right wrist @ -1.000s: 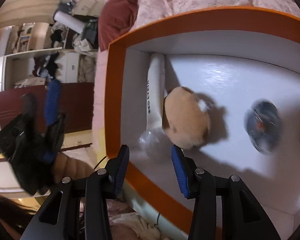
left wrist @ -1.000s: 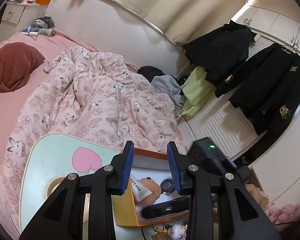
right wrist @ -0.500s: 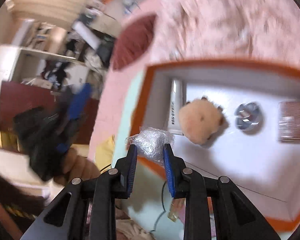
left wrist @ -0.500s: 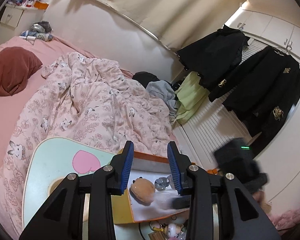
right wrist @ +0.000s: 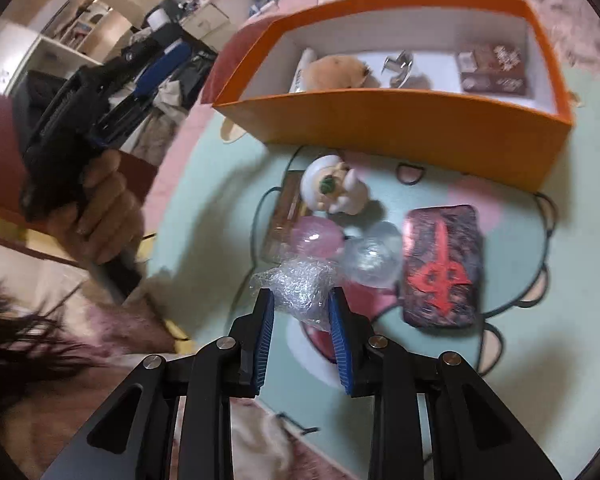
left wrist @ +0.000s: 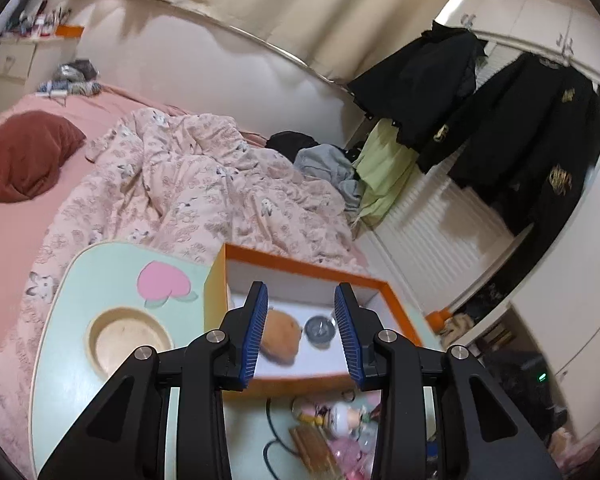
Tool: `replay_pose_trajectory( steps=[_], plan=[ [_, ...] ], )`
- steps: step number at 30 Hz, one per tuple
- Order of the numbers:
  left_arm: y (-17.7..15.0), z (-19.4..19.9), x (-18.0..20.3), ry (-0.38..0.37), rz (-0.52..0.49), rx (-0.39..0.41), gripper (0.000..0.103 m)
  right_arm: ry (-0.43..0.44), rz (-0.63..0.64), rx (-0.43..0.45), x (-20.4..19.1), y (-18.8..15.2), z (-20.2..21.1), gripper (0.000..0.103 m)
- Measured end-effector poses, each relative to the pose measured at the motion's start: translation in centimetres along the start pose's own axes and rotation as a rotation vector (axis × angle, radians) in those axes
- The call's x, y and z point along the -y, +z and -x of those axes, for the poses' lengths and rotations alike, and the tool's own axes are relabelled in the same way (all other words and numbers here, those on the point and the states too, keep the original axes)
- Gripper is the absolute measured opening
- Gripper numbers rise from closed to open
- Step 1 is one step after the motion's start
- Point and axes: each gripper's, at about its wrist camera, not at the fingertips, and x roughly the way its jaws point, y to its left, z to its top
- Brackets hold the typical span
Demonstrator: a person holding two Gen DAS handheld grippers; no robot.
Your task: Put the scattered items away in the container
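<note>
An orange box with a white inside (right wrist: 396,116) (left wrist: 216,284) stands on a mint lap table (right wrist: 540,360) (left wrist: 76,288). It holds a tan plush (right wrist: 336,70) (left wrist: 280,338), a white tube (right wrist: 302,68), a metal round thing (right wrist: 398,66) (left wrist: 320,328) and a brown packet (right wrist: 492,68). My right gripper (right wrist: 300,304) is shut on a crumpled clear plastic wrap (right wrist: 300,284), held above the table in front of the box. My left gripper (left wrist: 300,320) is open and empty, above the box's near side; it also shows in the right wrist view (right wrist: 132,76).
On the table before the box lie a white figurine (right wrist: 332,190), a pink ball (right wrist: 318,236), a clear ball (right wrist: 372,256), a dark wallet with a red mark (right wrist: 442,266), a brown card (right wrist: 284,208) and a black cord (right wrist: 260,208). A round recess (left wrist: 128,338) is at the table's left. The bed lies behind.
My right gripper shut on the plastic wrap in the box, lifted it out and drew back over the table. My left gripper stayed open and tilted down toward the box.
</note>
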Motion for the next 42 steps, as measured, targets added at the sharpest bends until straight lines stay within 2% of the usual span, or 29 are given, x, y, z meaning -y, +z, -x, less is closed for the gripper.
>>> replay_pose_trajectory(
  steps=[2,4,5,9,11,14,16,22,26,32,36,37,39,42],
  plan=[
    [-1.3,0.3,0.7,0.017,-0.02,-0.024,0.036,-0.037,0.041,0.029,-0.4,-0.4,0.4,0.031],
    [-2.5,0.6,1.0,0.029,-0.025,-0.043,0.036,-0.014,0.065,0.038,-0.6,-1.0,0.8,0.044],
    [-3.1,0.6,1.2,0.037,-0.027,-0.054,0.036,-0.003,0.069,0.049,-0.6,-1.3,1.0,0.053],
    [-5.8,0.5,2.3,0.092,-0.056,-0.104,0.036,-0.029,0.036,0.181,0.4,-2.0,2.3,0.054],
    [-7.3,0.4,3.2,0.117,-0.086,-0.149,0.036,-0.145,0.026,0.3,0.4,-2.6,3.2,0.054],
    [-9.3,0.1,4.4,0.146,-0.106,-0.203,0.036,-0.35,0.024,0.433,0.3,-4.0,3.5,0.054],
    [-10.3,-0.1,4.9,0.164,-0.111,-0.218,0.036,-0.38,0.023,0.472,0.2,-4.7,2.8,0.054],
    [-11.9,-1.0,5.4,0.261,-0.12,-0.214,0.036,-0.372,0.013,0.461,0.6,-5.1,0.2,0.051],
    [-12.3,-1.6,5.5,0.249,-0.113,-0.233,0.036,-0.38,0.026,0.457,0.2,-5.4,0.4,0.05],
    [-12.1,-2.2,5.9,0.271,-0.121,-0.224,0.036,-0.458,0.033,0.441,0.2,-4.9,0.2,0.05],
    [-11.7,-2.2,6.1,0.284,-0.118,-0.202,0.036,-0.469,0.023,0.415,0.9,-4.4,-0.1,0.049],
    [-11.5,-2.1,6.2,0.286,-0.115,-0.192,0.036,-0.469,0.021,0.409,1.0,-4.3,-0.1,0.049],
    [-11.2,-2.2,6.3,0.285,-0.115,-0.191,0.036,-0.475,0.024,0.402,1.1,-4.2,-0.2,0.039],
    [-10.9,-3.0,6.3,0.292,-0.117,-0.211,0.036,-0.488,0.029,0.404,1.1,-4.2,-0.2,0.039]
  ],
)
